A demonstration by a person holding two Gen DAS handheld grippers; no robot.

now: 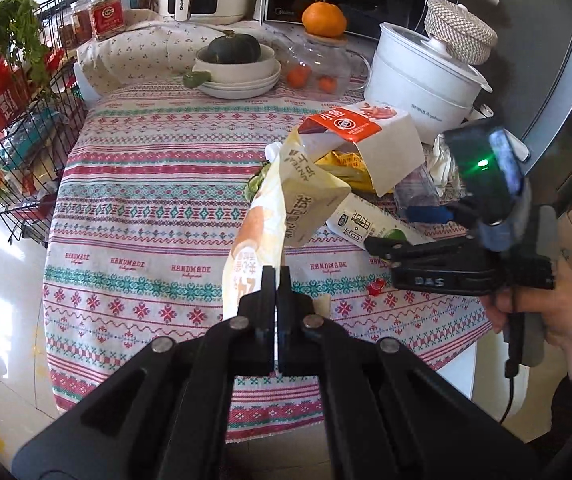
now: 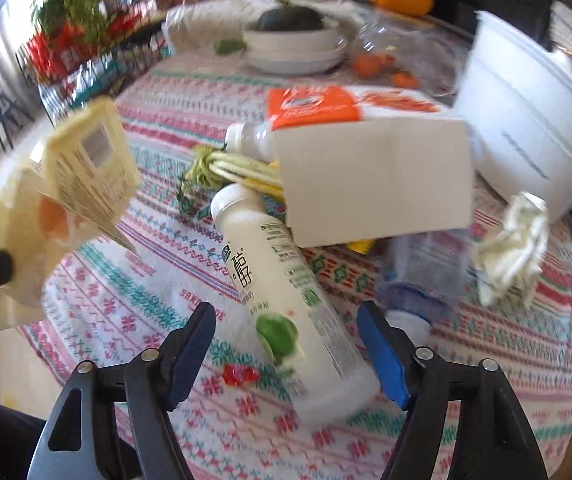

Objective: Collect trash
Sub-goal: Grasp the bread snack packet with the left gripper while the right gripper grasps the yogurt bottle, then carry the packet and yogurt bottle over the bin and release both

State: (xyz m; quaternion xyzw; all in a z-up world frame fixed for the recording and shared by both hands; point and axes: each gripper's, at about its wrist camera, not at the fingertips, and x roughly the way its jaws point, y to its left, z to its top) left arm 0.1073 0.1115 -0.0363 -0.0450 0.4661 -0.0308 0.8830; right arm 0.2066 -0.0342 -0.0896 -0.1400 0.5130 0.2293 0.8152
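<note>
Bright daylight from the left, glaring off the pale glossy floor (image 1: pixel 2 216). Left wrist view sharp; strong fisheye bending and black vignette at corners. Right wrist view smeared by motion blur, worst on the white round cooking pot (image 2: pixel 533 120) and black wire rack (image 2: pixel 86 68).

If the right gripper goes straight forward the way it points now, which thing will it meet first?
Most likely the white drink bottle lying on the tablecloth. It lies between the open fingers of the right gripper; the pads seem not to touch it, though blur hides depth.
</note>
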